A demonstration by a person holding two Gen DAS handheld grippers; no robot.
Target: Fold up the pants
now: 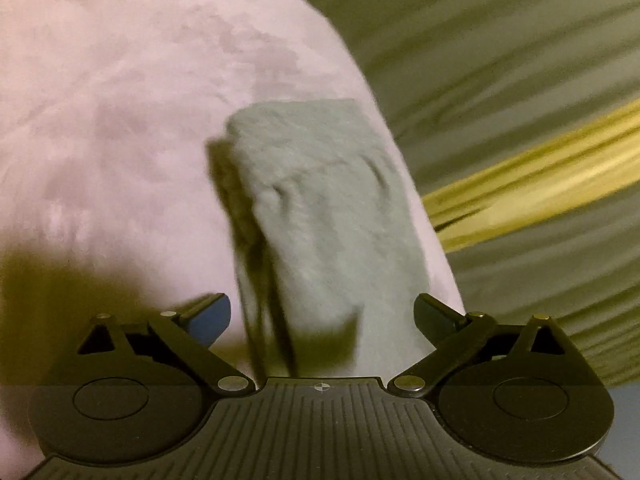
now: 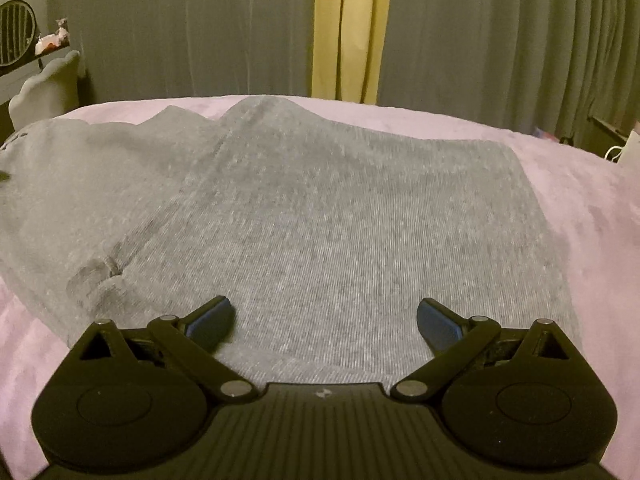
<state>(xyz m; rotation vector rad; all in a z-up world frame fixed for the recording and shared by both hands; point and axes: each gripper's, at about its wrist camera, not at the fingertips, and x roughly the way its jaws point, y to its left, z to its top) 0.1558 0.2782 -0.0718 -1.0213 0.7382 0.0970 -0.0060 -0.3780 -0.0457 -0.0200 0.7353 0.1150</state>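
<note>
Ribbed grey knit pants (image 2: 320,220) on fuzzy pink blanket (image 2: 580,208).

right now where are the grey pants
The grey pants lie spread on the pink bed cover, directly ahead of the open right gripper, in front of the curtains.

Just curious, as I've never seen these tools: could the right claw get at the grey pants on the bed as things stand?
Probably yes: the right claw is open just above the grey pants, with nothing between.
</note>
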